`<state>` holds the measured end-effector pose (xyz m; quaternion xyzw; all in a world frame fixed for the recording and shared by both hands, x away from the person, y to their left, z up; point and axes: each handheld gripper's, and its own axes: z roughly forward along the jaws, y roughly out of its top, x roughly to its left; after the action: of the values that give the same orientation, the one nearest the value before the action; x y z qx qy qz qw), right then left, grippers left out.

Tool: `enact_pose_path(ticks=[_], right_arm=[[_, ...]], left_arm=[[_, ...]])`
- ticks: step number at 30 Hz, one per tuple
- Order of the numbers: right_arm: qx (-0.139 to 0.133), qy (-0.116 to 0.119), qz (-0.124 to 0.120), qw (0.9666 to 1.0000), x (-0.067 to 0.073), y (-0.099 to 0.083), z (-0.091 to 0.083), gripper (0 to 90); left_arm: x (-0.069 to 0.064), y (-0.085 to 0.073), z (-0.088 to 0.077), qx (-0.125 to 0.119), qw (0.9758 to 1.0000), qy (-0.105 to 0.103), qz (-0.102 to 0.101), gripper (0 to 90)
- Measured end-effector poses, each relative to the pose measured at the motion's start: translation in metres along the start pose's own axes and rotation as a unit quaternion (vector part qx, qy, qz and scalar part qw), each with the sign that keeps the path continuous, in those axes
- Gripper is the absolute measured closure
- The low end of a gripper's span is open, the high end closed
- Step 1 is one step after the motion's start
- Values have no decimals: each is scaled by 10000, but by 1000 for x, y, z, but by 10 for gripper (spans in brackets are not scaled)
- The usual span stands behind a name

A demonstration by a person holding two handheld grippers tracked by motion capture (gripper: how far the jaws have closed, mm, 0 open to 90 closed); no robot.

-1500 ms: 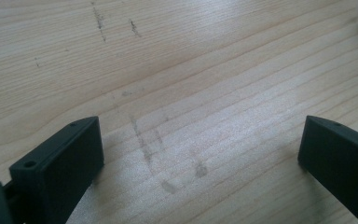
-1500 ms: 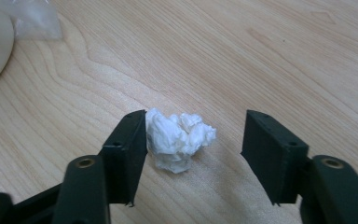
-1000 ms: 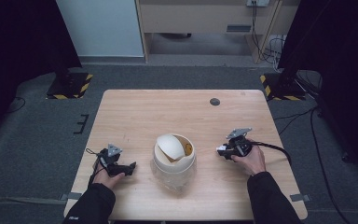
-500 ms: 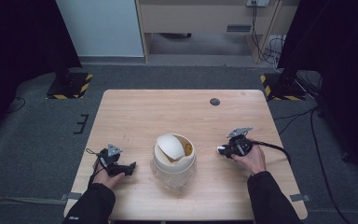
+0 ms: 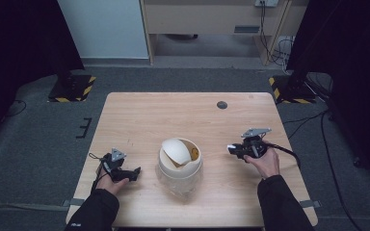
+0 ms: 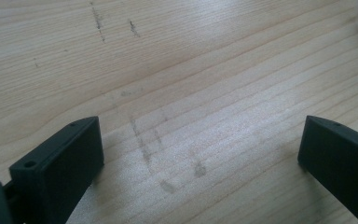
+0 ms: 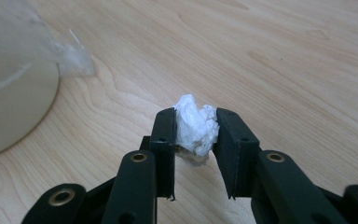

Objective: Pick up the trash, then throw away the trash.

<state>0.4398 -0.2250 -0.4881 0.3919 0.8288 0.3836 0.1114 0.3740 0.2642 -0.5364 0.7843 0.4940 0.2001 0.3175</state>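
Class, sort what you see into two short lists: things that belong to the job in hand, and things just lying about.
Belongs to the job:
- crumpled white paper wad, pinched in the right gripper
- small bin with swing lid

Just there:
- left gripper, open, resting on the table
- dark round spot

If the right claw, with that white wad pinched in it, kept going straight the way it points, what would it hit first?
Most likely the small bin at the table's middle. The right claw, shut on a crumpled white wad, points across the table toward it, with bare wood between. Depth is unclear; it might skim past the bin's far edge.
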Motion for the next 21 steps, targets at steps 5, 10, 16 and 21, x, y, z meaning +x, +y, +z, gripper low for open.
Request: enact_pose_path(ticks=[5, 10, 16, 21], right_arm=[[-266, 52, 45, 9996, 2, 5, -11, 694], [-674, 126, 93, 9976, 5, 16, -23, 697], [-985, 200, 88, 9949, 7, 25, -37, 697], [-1374, 333, 129, 9899, 9, 34, -52, 697]], left_arm=[[0, 0, 0, 2, 10000, -10, 8, 0], [0, 0, 0, 3, 10000, -10, 9, 0], [0, 0, 0, 2, 10000, -10, 9, 0], [0, 0, 0, 2, 10000, -11, 9, 0]])
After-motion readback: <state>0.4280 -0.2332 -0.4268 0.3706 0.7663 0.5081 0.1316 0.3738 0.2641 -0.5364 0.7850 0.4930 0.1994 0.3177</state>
